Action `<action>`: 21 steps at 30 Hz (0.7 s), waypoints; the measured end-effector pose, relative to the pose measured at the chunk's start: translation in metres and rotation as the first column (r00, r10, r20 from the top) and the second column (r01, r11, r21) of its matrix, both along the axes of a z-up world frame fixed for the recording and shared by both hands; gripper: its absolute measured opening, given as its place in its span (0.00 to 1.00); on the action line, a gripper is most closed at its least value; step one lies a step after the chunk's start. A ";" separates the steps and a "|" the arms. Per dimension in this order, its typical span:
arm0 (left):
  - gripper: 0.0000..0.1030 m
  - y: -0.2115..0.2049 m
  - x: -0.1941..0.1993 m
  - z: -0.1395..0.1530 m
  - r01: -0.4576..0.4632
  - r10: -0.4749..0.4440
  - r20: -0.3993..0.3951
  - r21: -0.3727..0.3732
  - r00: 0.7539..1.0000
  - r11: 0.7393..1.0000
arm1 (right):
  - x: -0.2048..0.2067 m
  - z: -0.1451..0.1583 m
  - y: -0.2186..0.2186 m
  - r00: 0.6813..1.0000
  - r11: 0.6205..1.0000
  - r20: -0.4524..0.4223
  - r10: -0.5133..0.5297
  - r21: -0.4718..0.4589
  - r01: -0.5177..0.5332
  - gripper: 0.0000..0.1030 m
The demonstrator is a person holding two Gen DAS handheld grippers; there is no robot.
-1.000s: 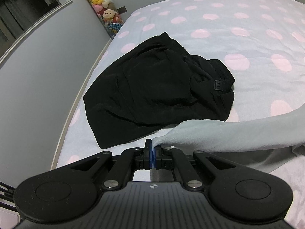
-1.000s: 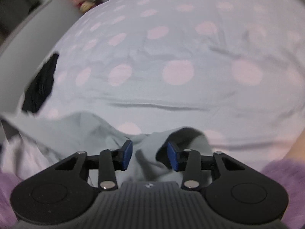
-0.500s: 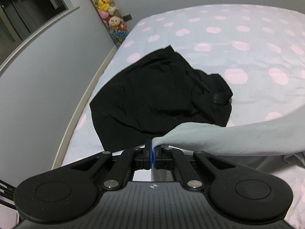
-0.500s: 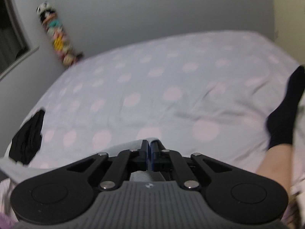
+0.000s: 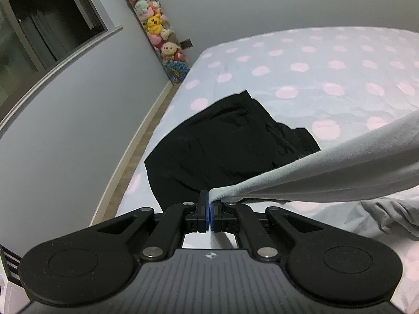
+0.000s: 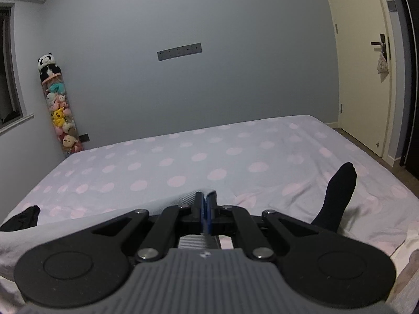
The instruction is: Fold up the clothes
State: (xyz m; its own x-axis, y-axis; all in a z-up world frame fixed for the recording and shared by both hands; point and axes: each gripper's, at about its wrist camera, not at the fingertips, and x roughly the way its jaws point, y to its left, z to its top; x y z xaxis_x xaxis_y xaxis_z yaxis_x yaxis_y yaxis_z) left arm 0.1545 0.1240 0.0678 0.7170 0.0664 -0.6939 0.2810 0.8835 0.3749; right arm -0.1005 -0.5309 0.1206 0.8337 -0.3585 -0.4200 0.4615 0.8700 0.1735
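Observation:
A pale grey garment (image 5: 327,172) stretches taut from my left gripper (image 5: 210,201) up and off to the right; the left jaws are shut on its corner. In the right wrist view my right gripper (image 6: 205,204) is shut on another part of the same pale garment (image 6: 188,198), whose cloth trails down to the left (image 6: 52,230) under the gripper body. A crumpled black garment (image 5: 225,146) lies on the dotted bedsheet (image 5: 314,83) just beyond the left gripper; a bit of that black garment (image 6: 26,216) shows at the left edge of the right wrist view.
The bed (image 6: 209,157) has a pale sheet with pink dots. A person's foot in a black sock (image 6: 337,196) rests on it at the right. A column of plush toys (image 6: 60,115) stands in the far left corner. A door (image 6: 366,78) is at the right, a window (image 5: 39,31) on the left wall.
The right gripper closed on the pale garment, then rose and tilted up so the far wall came into view. The left gripper lifted too, pulling the cloth taut above the black garment.

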 end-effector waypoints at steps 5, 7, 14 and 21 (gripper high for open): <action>0.00 -0.012 0.021 -0.023 -0.002 0.004 -0.063 0.034 0.998 0.999 | 0.020 -0.018 -0.008 0.999 1.000 -0.050 0.003 -0.005 -0.003 0.03; 0.00 -0.017 0.030 -0.034 0.001 0.003 -0.089 0.052 0.996 0.999 | 0.032 -0.027 -0.012 0.998 1.000 -0.070 0.001 -0.005 -0.001 0.03; 0.00 -0.041 0.079 -0.065 0.043 -0.023 -0.174 0.112 0.985 0.993 | 0.096 -0.056 -0.028 0.989 0.999 -0.150 -0.009 -0.036 0.004 0.03; 0.04 -0.072 0.141 -0.097 0.087 -0.052 -0.224 0.150 0.973 0.985 | 0.167 -0.094 -0.040 0.975 0.998 -0.223 -0.026 -0.054 0.015 0.03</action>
